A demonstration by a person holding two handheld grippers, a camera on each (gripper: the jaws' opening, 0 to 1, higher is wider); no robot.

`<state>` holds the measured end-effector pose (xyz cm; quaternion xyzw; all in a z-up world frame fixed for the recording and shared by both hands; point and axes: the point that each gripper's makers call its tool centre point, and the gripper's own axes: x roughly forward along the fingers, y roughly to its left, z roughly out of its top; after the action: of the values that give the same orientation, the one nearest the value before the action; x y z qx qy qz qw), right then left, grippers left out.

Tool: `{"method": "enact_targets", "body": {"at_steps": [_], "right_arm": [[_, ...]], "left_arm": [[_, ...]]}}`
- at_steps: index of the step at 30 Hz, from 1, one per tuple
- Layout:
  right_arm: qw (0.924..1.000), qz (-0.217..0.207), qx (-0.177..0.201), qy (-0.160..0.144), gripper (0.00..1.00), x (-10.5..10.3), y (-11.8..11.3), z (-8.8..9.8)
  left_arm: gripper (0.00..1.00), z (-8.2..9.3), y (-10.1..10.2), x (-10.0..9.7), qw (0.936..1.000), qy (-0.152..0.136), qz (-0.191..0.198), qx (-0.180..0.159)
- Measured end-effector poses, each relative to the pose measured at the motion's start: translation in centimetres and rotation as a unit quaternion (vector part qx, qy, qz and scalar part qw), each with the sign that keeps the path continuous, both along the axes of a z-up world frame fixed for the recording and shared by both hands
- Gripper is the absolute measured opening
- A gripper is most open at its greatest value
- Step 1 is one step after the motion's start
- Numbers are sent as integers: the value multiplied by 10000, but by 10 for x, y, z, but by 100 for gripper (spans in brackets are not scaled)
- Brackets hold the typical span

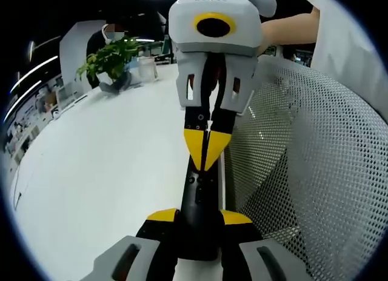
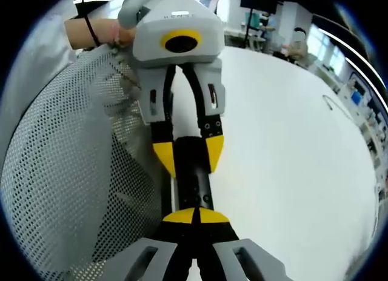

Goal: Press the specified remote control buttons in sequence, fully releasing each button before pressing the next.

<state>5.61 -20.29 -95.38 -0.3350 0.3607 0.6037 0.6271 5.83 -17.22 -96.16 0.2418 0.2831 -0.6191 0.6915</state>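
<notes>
Black remote (image 1: 203,199) held lengthwise over white bench (image 1: 103,166), beside mesh basket (image 1: 315,154). Left claw (image 1: 200,223) clamps its near end; right claw (image 1: 206,145), jaws together, tips touching its button face

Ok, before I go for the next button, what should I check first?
1. Remote clamped in the left hand-held gripper: ok.
2. Right hand-held gripper shut to a point for pressing: ok.
3. Right tips lifted clear of the remote, button released: not ok, they appear to rest on it.
4. Which button lies under the tips: cannot tell.
5. Remote visible in both views: ok.
6. Clearance from the mesh chair back: cannot tell.
</notes>
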Motion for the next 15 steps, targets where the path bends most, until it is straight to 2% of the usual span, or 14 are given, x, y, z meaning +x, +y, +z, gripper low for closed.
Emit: {"method": "enact_targets", "body": {"at_steps": [6, 10, 15], "right_arm": [[9999, -81, -116, -46, 0, 0, -10, -1], [9998, -147, -116, -3, 0, 0, -9, -1], [9987, -140, -478, 77, 0, 1, -7, -2]], "left_arm": [[25, 0, 1, 0, 10000, 10, -12, -31], [25, 0, 0, -1, 10000, 7, -7, -20], [25, 0, 0, -1, 10000, 13, -4, 5]]}}
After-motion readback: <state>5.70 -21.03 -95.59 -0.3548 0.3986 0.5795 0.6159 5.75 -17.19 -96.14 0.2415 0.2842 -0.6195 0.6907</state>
